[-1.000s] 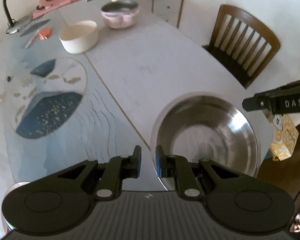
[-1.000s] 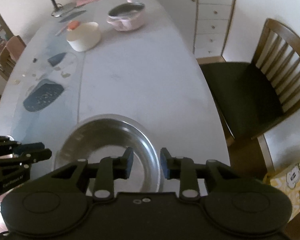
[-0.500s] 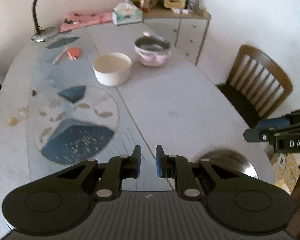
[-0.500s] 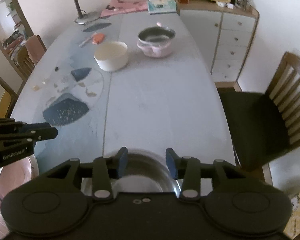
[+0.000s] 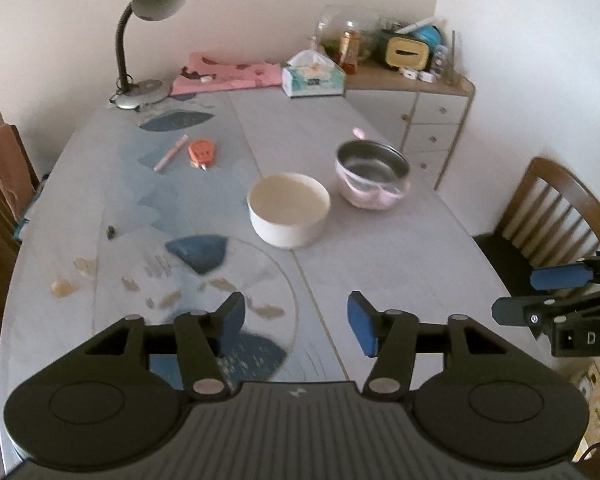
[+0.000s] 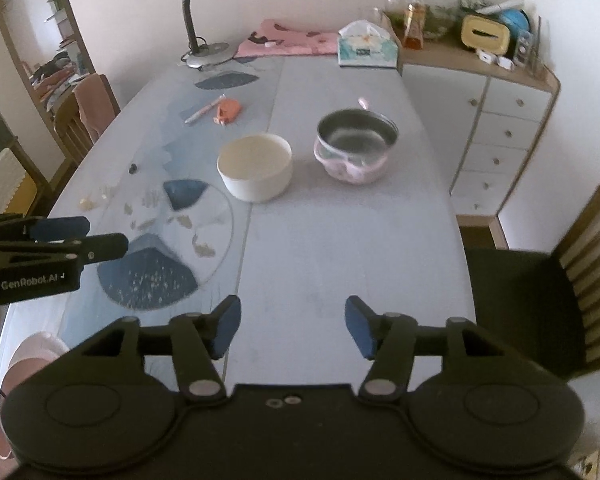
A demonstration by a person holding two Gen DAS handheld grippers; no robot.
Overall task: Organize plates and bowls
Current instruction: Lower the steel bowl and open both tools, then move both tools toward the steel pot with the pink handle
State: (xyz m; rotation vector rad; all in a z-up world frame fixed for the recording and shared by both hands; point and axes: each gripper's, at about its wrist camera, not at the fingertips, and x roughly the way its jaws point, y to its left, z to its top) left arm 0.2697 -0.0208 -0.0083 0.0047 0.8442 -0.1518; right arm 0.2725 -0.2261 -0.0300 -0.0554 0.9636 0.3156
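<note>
Both jaws now spread; cream bowl (image 5: 288, 210) upright, mouth up

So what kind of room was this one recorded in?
Most likely a home dining room: a long table holding a white bowl and a pink bowl, wooden chairs beside it, and a cluttered sideboard with drawers against the wall.

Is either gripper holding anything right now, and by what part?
Nothing is held. The left gripper and right gripper both have their jaws wide open with only table showing between them. The white bowl and pink bowl sit untouched farther away.
</note>
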